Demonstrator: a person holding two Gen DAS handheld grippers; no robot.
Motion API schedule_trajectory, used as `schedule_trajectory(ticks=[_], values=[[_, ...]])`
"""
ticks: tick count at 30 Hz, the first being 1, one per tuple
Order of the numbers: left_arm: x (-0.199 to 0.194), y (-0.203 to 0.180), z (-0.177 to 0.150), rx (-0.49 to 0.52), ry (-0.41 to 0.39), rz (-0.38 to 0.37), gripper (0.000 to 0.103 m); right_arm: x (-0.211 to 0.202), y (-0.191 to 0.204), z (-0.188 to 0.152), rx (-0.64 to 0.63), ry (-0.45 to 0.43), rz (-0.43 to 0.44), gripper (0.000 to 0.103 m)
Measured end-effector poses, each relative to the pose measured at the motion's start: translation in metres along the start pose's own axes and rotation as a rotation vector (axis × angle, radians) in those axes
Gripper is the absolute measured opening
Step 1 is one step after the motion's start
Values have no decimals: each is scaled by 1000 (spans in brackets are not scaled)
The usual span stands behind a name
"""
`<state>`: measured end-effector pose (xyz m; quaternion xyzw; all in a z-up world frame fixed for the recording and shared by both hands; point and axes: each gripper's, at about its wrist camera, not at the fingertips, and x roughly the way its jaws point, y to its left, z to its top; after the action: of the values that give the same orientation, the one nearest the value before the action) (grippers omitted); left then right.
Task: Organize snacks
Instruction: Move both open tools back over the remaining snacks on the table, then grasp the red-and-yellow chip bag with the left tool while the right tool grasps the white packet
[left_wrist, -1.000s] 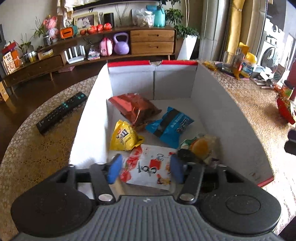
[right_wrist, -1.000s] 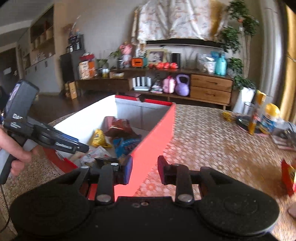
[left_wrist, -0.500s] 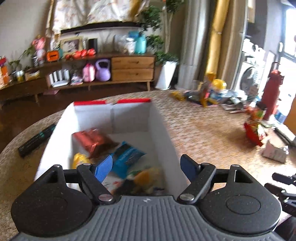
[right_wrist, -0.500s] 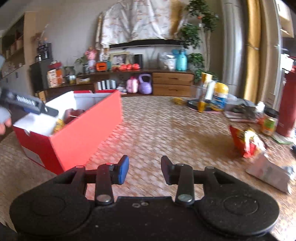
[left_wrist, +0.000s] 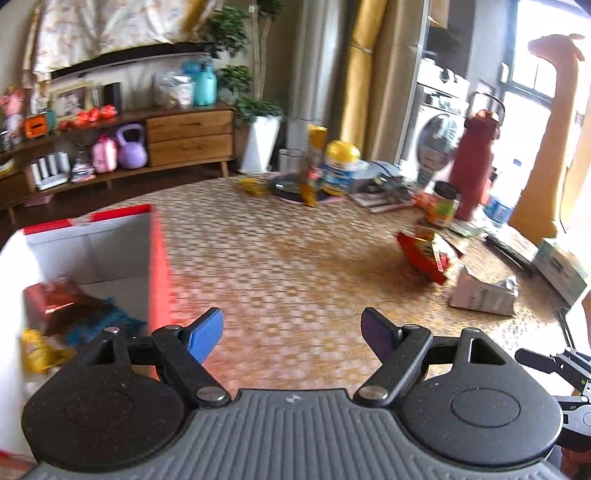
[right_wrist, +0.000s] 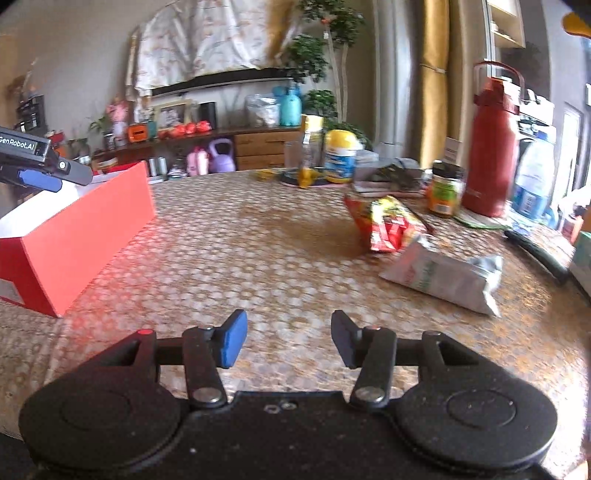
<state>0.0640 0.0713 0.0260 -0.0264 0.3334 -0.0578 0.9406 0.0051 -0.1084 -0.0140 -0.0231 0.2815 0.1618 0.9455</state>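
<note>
A red box (left_wrist: 159, 266) with white inner walls sits at the left of the table, with several snack packets (left_wrist: 66, 310) inside. My left gripper (left_wrist: 291, 338) is open and empty beside the box's right wall, over bare table. A red and yellow snack bag (right_wrist: 384, 223) and a white and green pouch (right_wrist: 443, 277) lie on the table to the right. My right gripper (right_wrist: 288, 339) hangs short of them with nothing between its jaws, which are opening. In the right wrist view the left gripper (right_wrist: 40, 173) shows above the red box (right_wrist: 74, 236).
At the table's far side stand a yellow-lidded tub (right_wrist: 340, 157), a jar (right_wrist: 445, 190), a tall red flask (right_wrist: 493, 147), a water bottle and papers. A dark remote (right_wrist: 535, 251) lies at the right edge. The woven table top (right_wrist: 258, 258) lies between the box and the bags.
Both grippers swung right, away from the box toward the loose bags. The left gripper left the box interior and widened. The right gripper's jaws spread apart.
</note>
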Motion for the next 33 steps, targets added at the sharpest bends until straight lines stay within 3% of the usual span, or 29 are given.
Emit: schedule_trajectory(ticks=[13,24,33], values=[[68,-82,15,78,59,-117,82,-8,-66,-2,14,-23,-116,52],[127,-142,28,117,63,-246,82,4,-98,15,-62,-55,-129,55],[176,-163,40,124,92,-261,82,21,-110,22,-110,-55,-111,55]])
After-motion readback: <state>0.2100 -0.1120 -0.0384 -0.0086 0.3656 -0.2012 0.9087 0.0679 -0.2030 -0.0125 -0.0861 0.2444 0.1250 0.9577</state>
